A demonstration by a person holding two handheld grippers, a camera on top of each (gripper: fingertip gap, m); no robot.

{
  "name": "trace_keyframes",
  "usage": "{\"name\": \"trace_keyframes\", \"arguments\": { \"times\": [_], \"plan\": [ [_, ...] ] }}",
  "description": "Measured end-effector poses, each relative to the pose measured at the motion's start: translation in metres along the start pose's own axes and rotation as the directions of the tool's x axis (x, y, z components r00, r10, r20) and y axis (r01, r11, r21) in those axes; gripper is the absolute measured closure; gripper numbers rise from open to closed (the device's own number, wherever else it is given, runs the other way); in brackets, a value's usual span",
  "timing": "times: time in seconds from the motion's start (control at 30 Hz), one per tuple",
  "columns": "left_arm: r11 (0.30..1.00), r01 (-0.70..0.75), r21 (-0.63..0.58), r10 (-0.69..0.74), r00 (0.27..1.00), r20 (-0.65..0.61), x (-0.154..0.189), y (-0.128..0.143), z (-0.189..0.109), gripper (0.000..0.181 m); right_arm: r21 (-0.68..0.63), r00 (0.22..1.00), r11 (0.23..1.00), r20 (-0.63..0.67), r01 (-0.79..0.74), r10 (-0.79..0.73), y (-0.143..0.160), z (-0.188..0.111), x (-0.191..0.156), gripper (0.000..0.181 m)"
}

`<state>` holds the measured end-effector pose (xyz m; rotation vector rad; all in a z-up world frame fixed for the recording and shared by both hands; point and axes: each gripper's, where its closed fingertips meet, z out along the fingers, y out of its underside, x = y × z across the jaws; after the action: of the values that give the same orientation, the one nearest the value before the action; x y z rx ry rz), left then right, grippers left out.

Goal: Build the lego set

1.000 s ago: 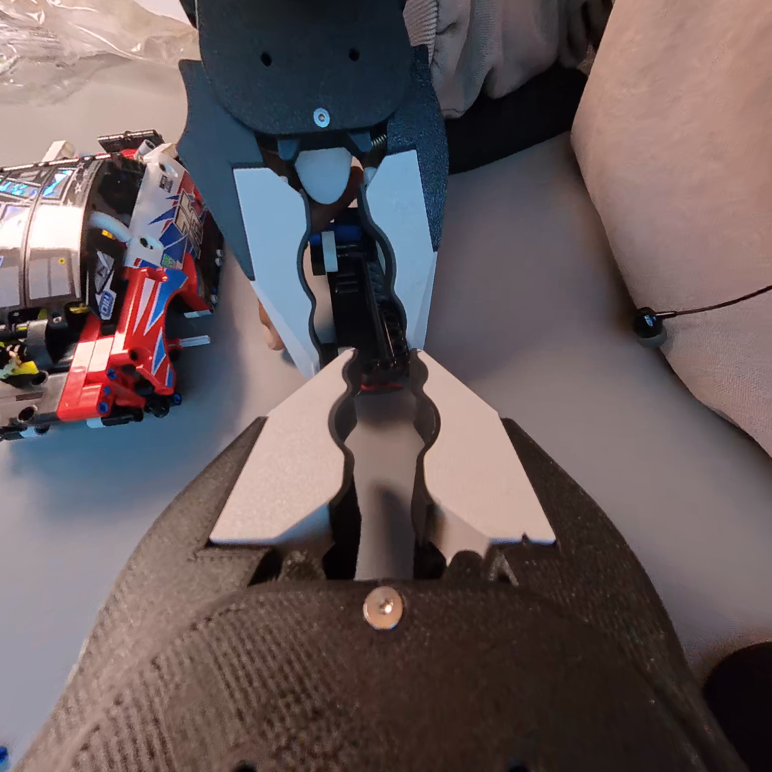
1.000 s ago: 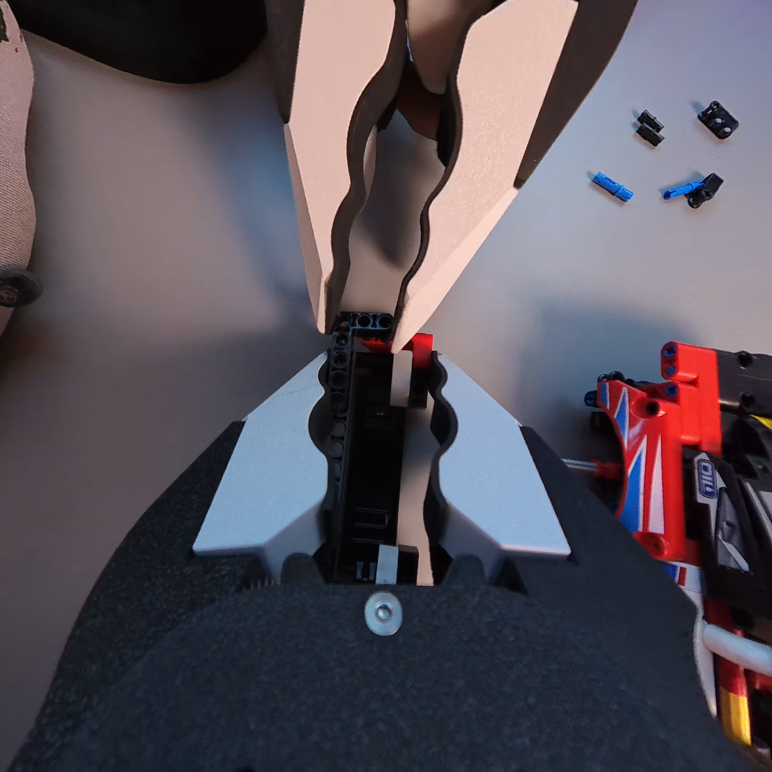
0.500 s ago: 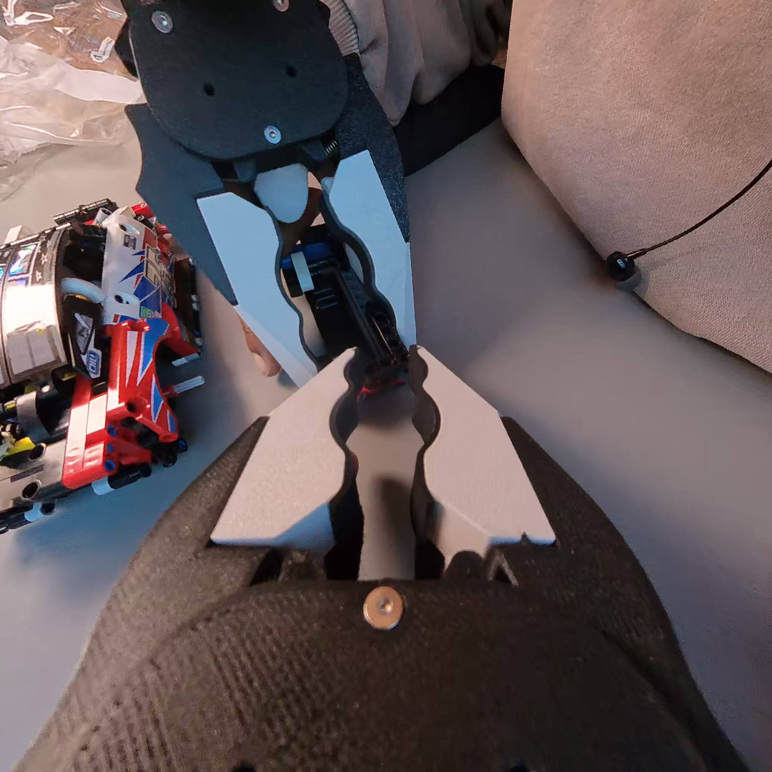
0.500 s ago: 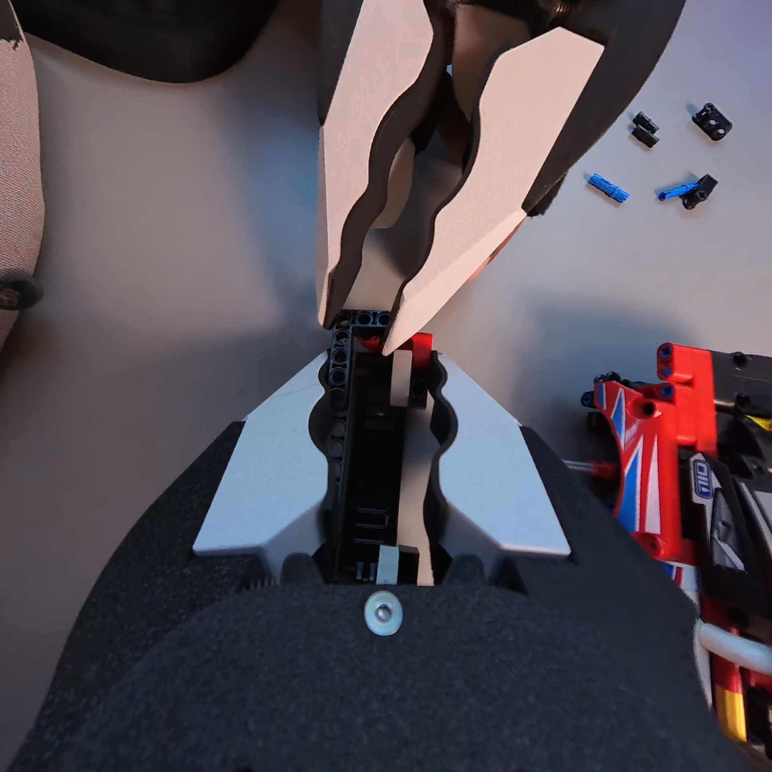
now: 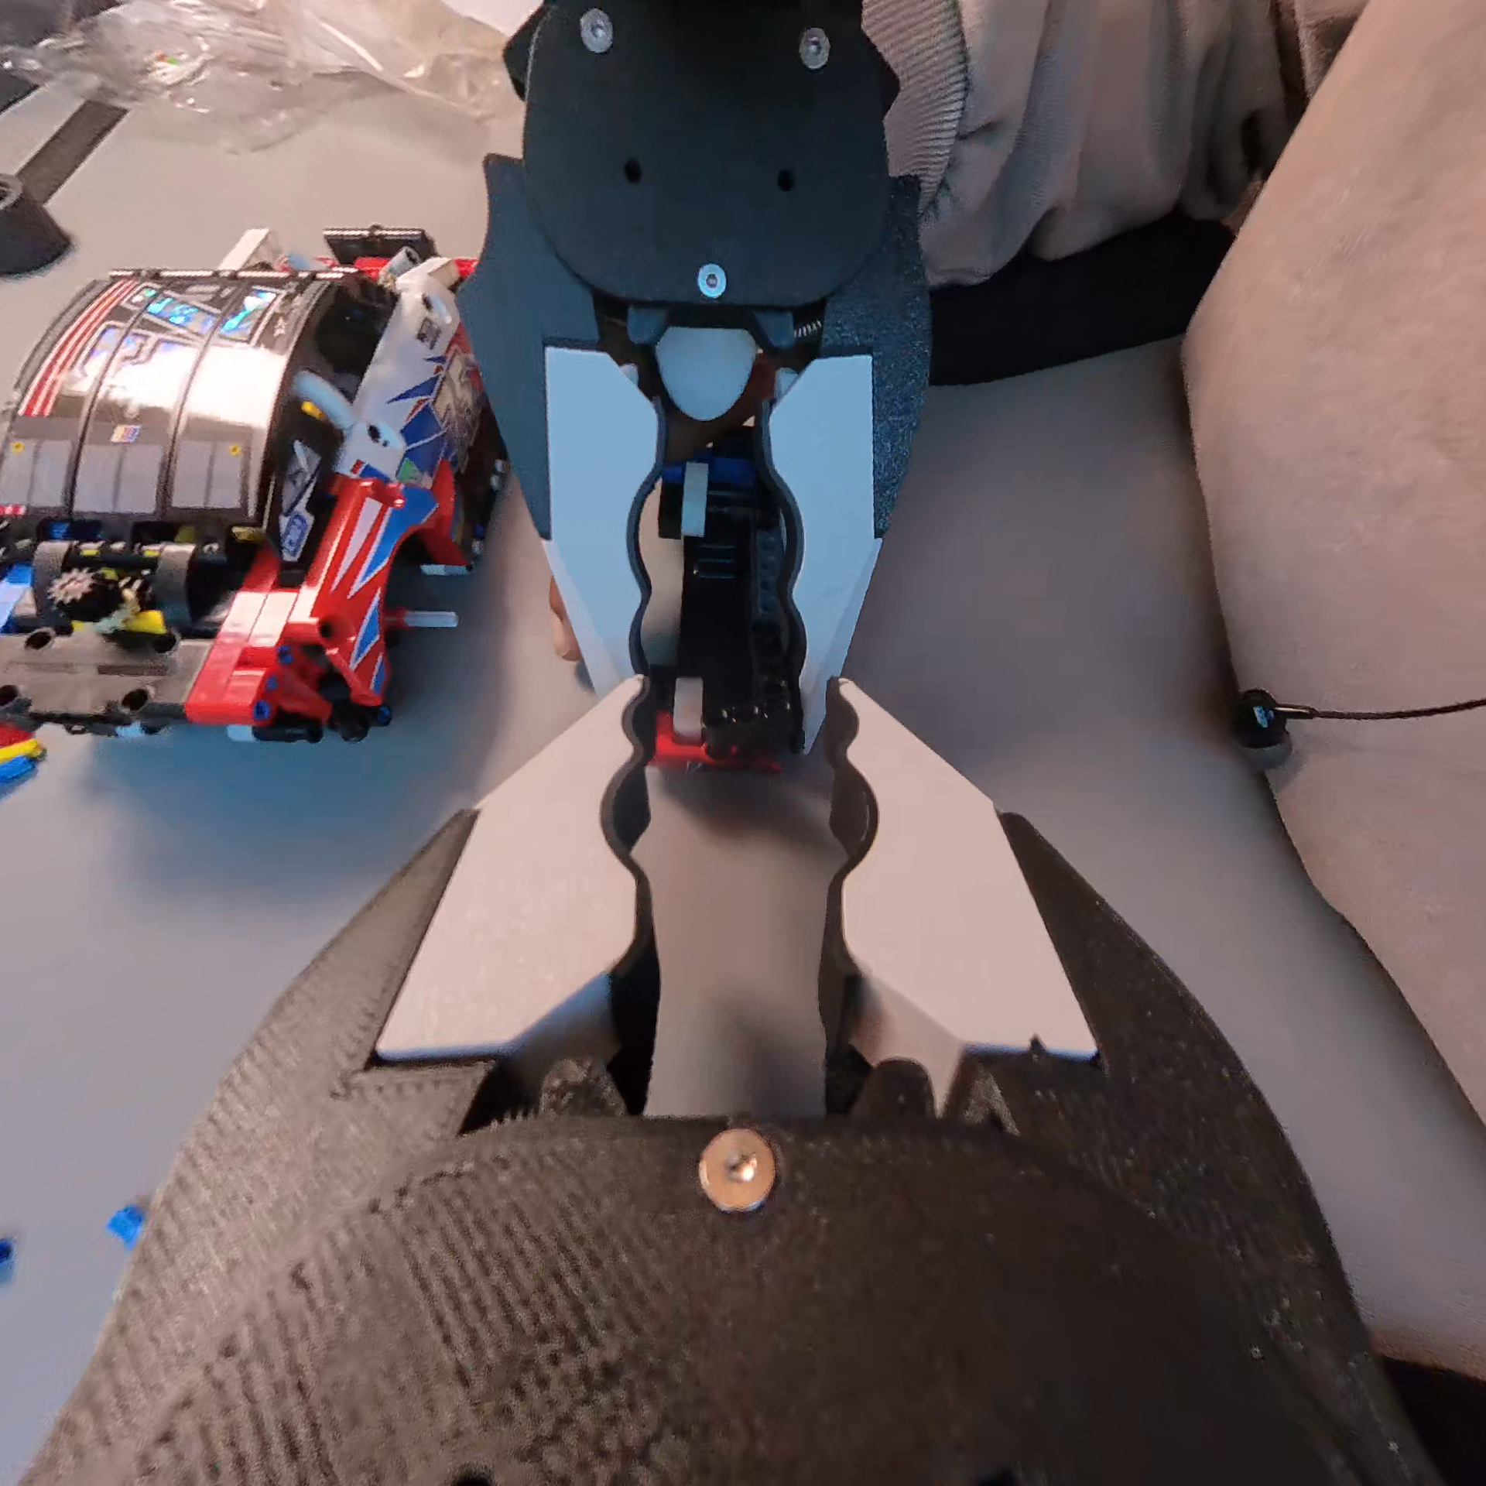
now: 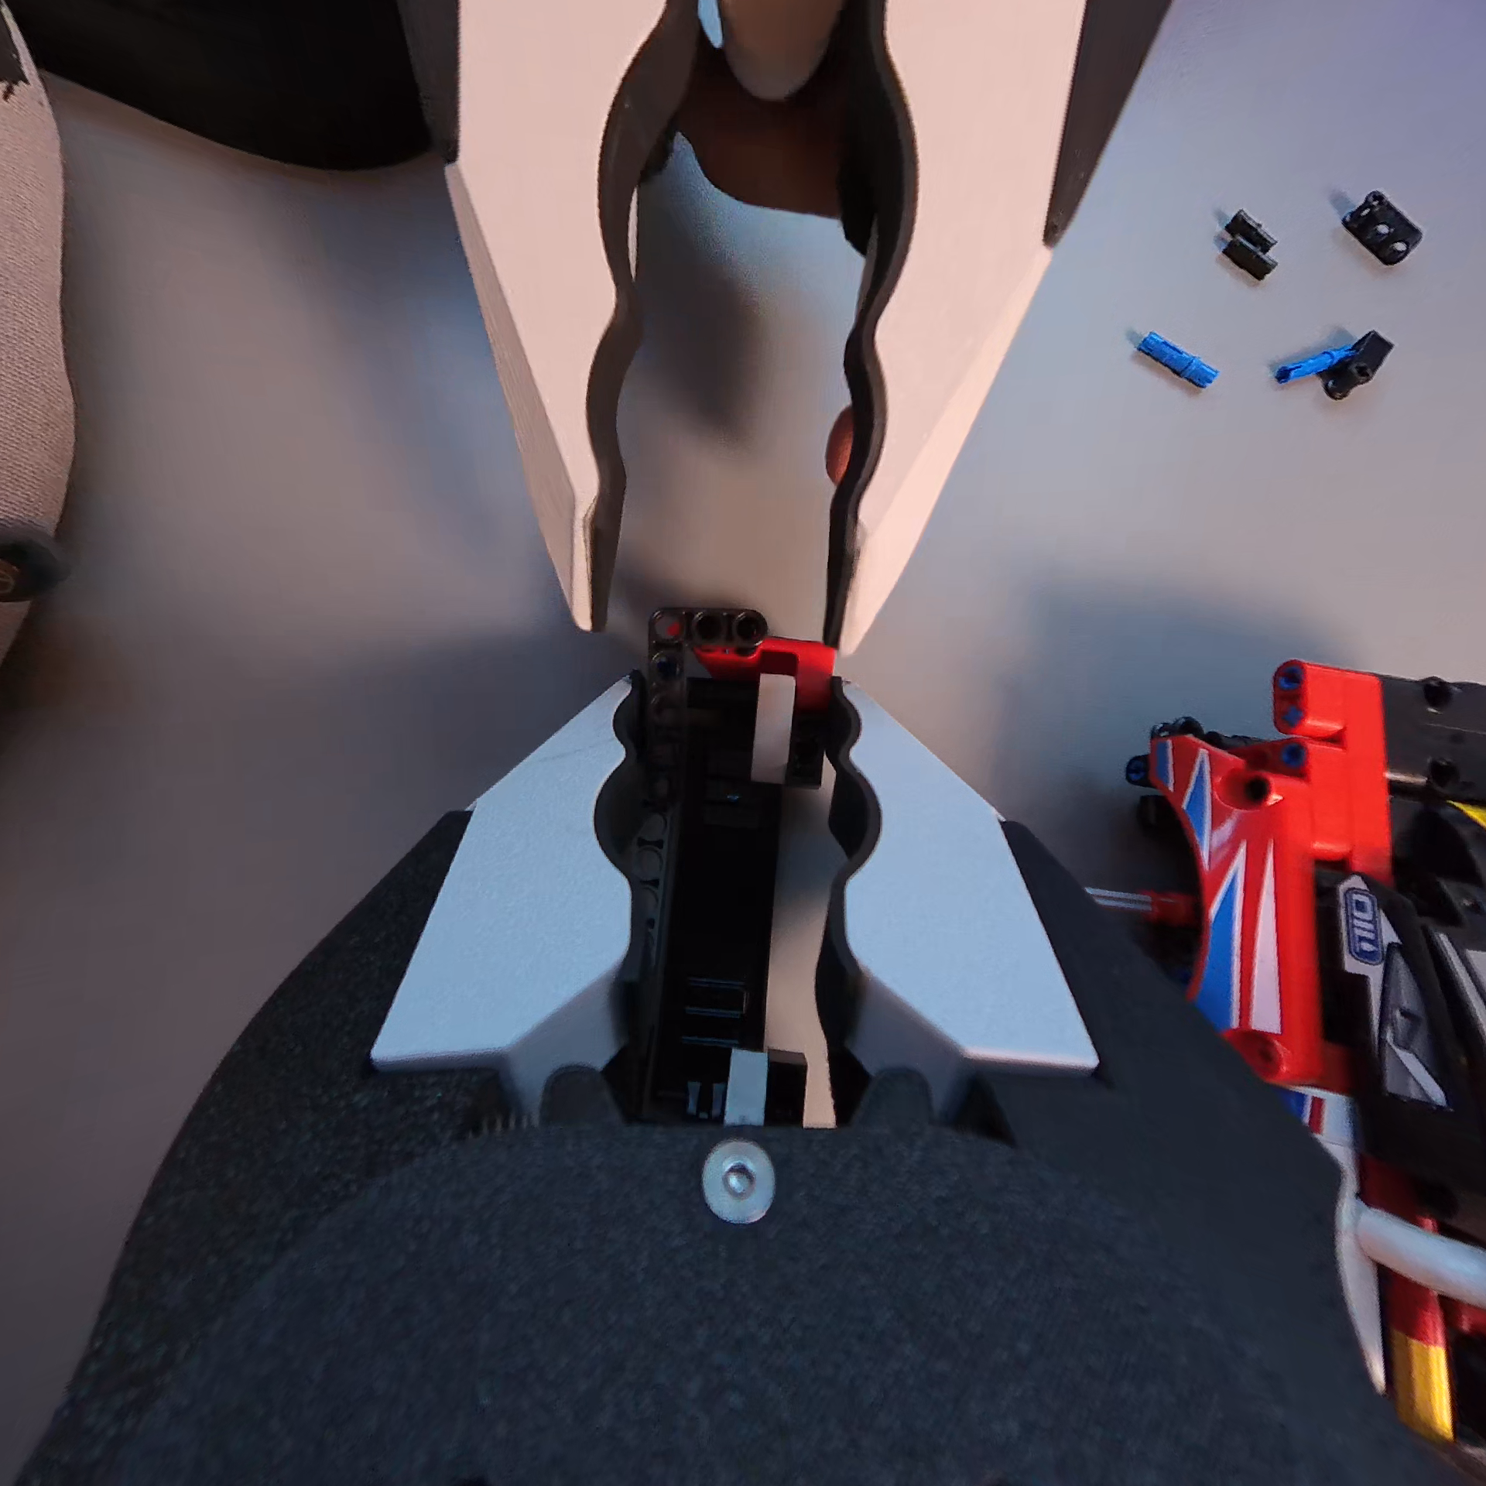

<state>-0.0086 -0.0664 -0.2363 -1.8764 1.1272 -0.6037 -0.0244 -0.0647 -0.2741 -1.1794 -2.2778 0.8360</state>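
Note:
A long black lego sub-assembly (image 6: 708, 884) with a red bracket (image 6: 792, 663) at its far end lies lengthwise between the fingers of my right gripper (image 6: 733, 683), which is shut on it. It also shows in the left wrist view (image 5: 724, 595), held just above the grey table. My left gripper (image 5: 736, 699) faces it head-on and is open, its tips on either side of the red end (image 5: 699, 744). It shows in the right wrist view (image 6: 716, 627) coming from the top. A large red, white and blue lego car (image 5: 241, 523) stands to one side and also shows in the right wrist view (image 6: 1286, 844).
Loose parts lie on the table: a blue pin (image 6: 1178, 370), a blue pin in a black connector (image 6: 1335, 366) and two black connectors (image 6: 1246, 241). A clear plastic bag (image 5: 281, 72) lies at the back. A person's beige sleeve (image 5: 1327, 482) borders the table. Less than 4 cm separates the two grippers' tips.
My left gripper was shut on the red end of the sub-assembly; it has opened. The right gripper still holds the sub-assembly and has swung back into line with the left one.

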Motion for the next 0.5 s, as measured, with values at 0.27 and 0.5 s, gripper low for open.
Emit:
{"name": "trace_keyframes", "arguments": {
  "times": [0.27,0.5],
  "plan": [
    [0.989,0.125,-0.076,-0.107,0.973,0.204,0.0000,0.0052,0.0034,0.148,-0.002,1.000,1.000,-0.006,0.004,-0.004,0.0000,0.0001,0.0001,0.139],
    [0.978,0.141,-0.156,-0.111,0.976,0.188,-0.0007,0.0091,0.0060,0.157,0.000,1.000,1.000,-0.009,0.010,-0.010,-0.0001,-0.0001,0.0000,0.139]
  ]
}}
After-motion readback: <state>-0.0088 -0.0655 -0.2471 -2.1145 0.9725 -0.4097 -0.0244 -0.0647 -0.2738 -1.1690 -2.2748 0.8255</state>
